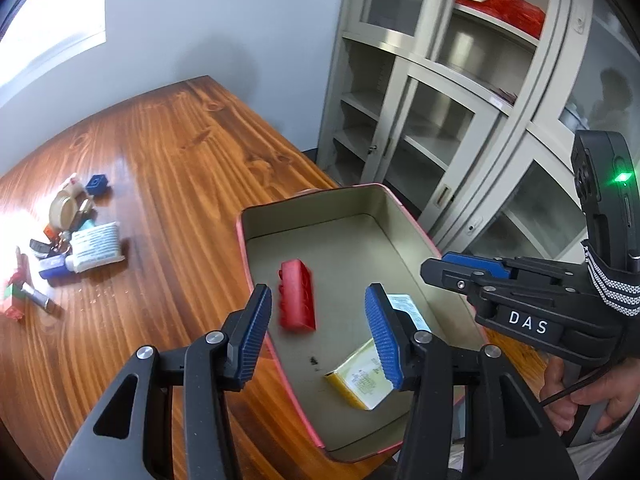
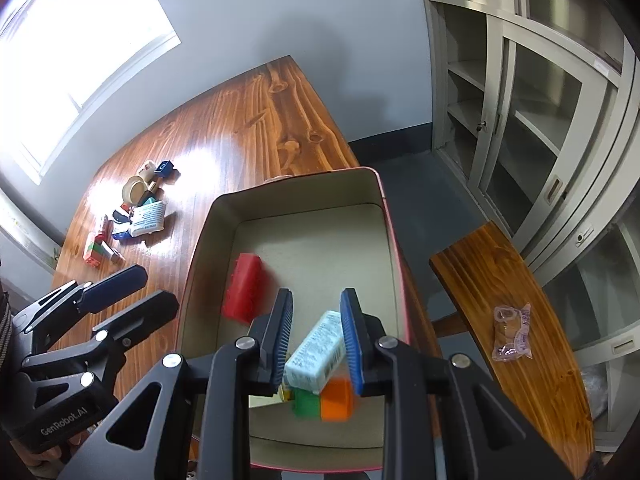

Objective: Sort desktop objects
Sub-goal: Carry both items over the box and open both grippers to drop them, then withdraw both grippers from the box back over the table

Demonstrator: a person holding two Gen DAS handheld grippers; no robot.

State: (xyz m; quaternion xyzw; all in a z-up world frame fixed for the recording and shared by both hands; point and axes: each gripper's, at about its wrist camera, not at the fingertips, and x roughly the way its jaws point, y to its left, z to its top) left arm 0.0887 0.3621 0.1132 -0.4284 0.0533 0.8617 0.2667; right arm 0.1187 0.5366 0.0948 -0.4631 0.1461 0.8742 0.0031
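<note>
A pink-rimmed tin box (image 1: pixel 256 236) stands on the wooden table; it also shows in the right wrist view (image 2: pixel 208 224). Inside it lie a red brick (image 1: pixel 297 300) (image 2: pixel 244 294), a yellow packet (image 1: pixel 360 380), a pale blue carton (image 2: pixel 316 354) and a green and orange block (image 2: pixel 324 402). My left gripper (image 1: pixel 318 330) is open and empty above the box. My right gripper (image 2: pixel 318 342) is open above the carton and shows at the right of the left wrist view (image 1: pixel 472 270). A pile of small objects (image 1: pixel 76 236) (image 2: pixel 132 216) lies at the table's left.
A grey cabinet with glass doors (image 1: pixel 460 120) stands to the right. A wooden bench (image 2: pixel 516 320) beside the table carries a small plastic packet (image 2: pixel 512 332). A bright window (image 2: pixel 72 52) is at the left. Bare tabletop (image 1: pixel 180 152) lies between pile and box.
</note>
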